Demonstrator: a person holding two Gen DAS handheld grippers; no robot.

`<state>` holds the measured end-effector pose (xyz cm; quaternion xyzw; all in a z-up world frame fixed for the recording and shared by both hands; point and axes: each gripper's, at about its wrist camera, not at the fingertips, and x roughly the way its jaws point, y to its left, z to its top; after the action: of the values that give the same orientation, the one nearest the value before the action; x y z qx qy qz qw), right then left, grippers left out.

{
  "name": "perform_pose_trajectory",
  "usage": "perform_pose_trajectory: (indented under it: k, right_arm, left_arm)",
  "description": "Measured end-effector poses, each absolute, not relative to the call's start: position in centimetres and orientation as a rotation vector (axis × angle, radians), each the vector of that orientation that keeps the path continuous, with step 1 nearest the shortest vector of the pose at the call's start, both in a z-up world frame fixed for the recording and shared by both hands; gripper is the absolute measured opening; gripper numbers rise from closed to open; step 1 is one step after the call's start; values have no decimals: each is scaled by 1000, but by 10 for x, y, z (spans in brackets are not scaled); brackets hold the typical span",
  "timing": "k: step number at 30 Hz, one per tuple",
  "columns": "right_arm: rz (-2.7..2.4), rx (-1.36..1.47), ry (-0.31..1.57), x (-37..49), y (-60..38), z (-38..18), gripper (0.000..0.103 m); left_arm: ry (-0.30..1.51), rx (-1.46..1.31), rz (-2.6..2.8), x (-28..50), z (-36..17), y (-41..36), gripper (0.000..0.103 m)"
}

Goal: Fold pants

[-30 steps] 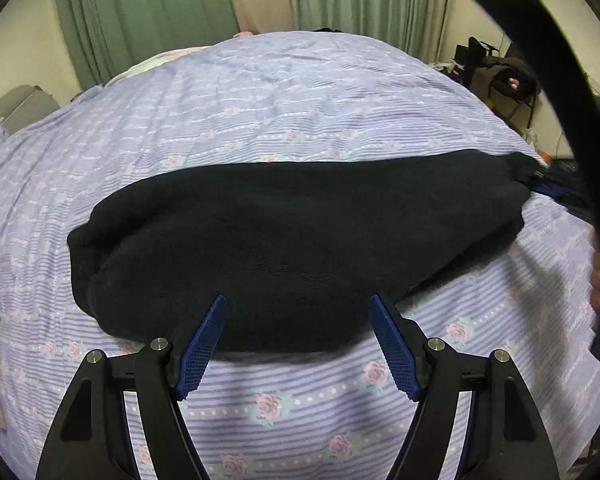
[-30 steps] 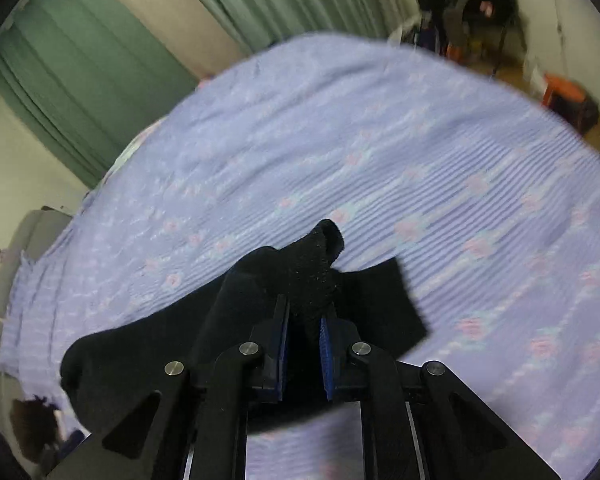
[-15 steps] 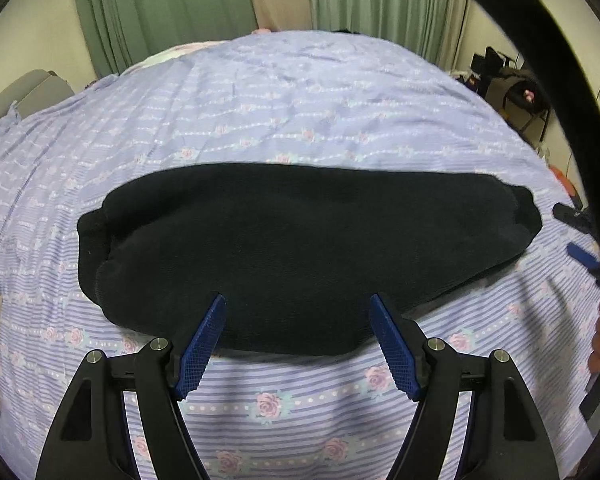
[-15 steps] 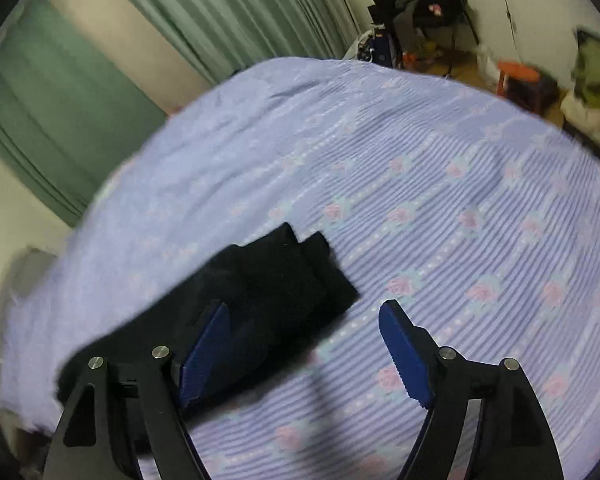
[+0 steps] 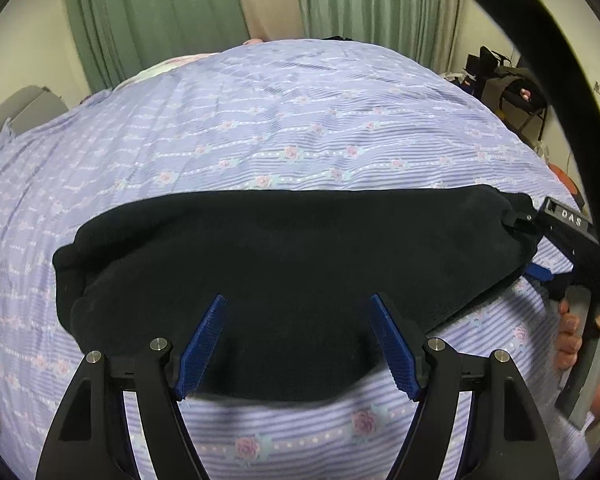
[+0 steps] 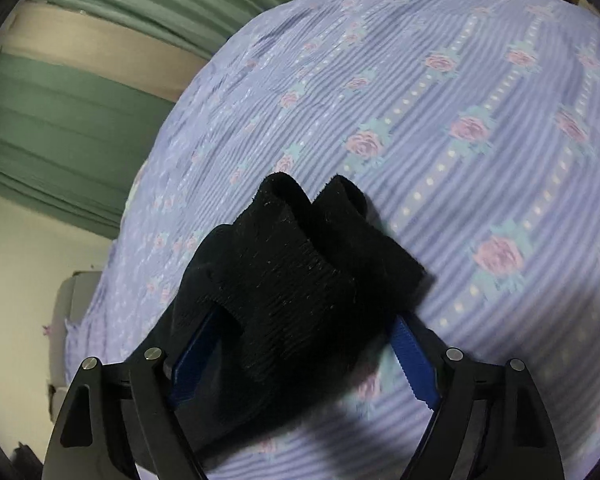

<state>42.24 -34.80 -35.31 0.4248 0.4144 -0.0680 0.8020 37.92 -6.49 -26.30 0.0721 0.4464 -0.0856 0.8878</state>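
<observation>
So my right gripper [image 6: 300, 360] just let go, jaws spread around the pants [image 6: 300, 272] cuffs at 12 o'clock; fold landed.

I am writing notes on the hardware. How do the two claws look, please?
Both the left claw and the right claw have black angular arms with silver screws and blue ribbed pads. The right claw has a grey handle and white letters on its black body.
</observation>
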Motion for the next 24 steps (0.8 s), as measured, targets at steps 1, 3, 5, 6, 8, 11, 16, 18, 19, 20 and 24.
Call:
perform_pose_trajectory:
  k: [1,3,5,6,8,11,16,18,19,20,24]
  right_arm:
    - [-145,901,892,426,-348,-352,78]
    - [-134,891,896,427,-346,-352,55]
    - [-129,892,901,429,-345,-349,37]
    - [-135,887,898,426,-344,-345,34]
    - [-143,869,872,416,-342,-330,32]
    - [-152,806,828,400,-333,-303,29]
    - [-166,739,757,382,-322,-263,25]
    - [-159,711,748,382,-317,-254,25]
    - [-154,694,752,385,-315,-252,25]
    - [-158,677,760,388,-312,-252,25]
    - [-159,665,773,402,-309,-252,24]
  left_arm:
    - [928,148,-179,381,-263,-65,74]
    - [937,125,-181,385,-264,-63,74]
    - [945,101,-188,389,-265,-60,74]
    - [950,90,-192,391,-265,-58,74]
    - [955,73,-201,394,-265,-54,74]
    - [978,37,-228,396,-270,-53,74]
    - [1069,66,-260,396,-300,-60,65]
    - [1058,117,-256,392,-311,-65,66]
    - [1044,152,-252,390,-316,-69,66]
    - [1022,196,-243,387,-320,-74,67]
    - [914,371,-202,375,-331,-91,74]
